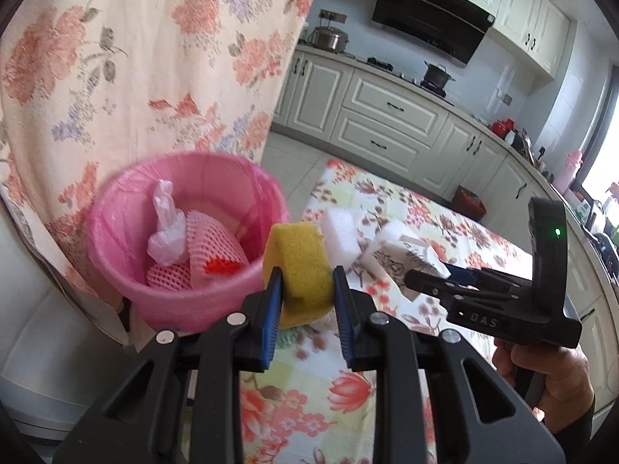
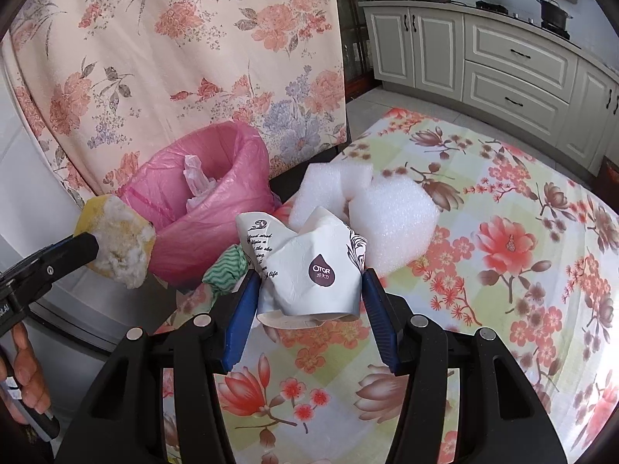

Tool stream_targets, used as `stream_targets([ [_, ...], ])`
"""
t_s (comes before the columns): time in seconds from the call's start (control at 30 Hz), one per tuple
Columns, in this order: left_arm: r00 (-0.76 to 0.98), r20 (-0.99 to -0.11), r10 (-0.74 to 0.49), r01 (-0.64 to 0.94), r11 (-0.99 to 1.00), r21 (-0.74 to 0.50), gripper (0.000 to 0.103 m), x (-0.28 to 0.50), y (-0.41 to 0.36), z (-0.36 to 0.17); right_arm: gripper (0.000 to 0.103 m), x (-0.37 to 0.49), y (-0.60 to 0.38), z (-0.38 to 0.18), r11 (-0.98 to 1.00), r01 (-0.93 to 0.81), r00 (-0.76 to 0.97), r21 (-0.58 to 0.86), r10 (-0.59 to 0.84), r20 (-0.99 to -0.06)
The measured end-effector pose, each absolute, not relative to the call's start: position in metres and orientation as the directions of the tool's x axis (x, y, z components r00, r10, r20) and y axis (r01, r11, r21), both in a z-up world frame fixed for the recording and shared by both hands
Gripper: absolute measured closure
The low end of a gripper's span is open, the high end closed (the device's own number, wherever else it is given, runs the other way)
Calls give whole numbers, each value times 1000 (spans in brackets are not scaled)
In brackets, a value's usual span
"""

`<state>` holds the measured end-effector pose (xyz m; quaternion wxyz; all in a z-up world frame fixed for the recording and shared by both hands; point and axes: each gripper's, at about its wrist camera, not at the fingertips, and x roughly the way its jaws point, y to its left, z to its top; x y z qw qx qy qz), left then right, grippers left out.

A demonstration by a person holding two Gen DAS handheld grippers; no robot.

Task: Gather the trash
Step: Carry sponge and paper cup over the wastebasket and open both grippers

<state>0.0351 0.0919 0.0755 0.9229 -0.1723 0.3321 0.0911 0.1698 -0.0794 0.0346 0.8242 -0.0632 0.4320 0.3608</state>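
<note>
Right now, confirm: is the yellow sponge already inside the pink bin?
No, the yellow sponge is clamped in the left gripper, outside the pink bin.

A table under a floral cloth carried two white foam blocks near its far edge. A green rag lay beside them, close to the pink-lined bin at the table's edge.
</note>
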Motion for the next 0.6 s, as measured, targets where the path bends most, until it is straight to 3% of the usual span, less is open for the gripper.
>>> stream_targets([
  [0.6, 792, -572, 214, -407, 883, -233, 78, 17, 173, 106, 51, 170, -6, 89, 649, -741, 377, 172, 614, -694],
])
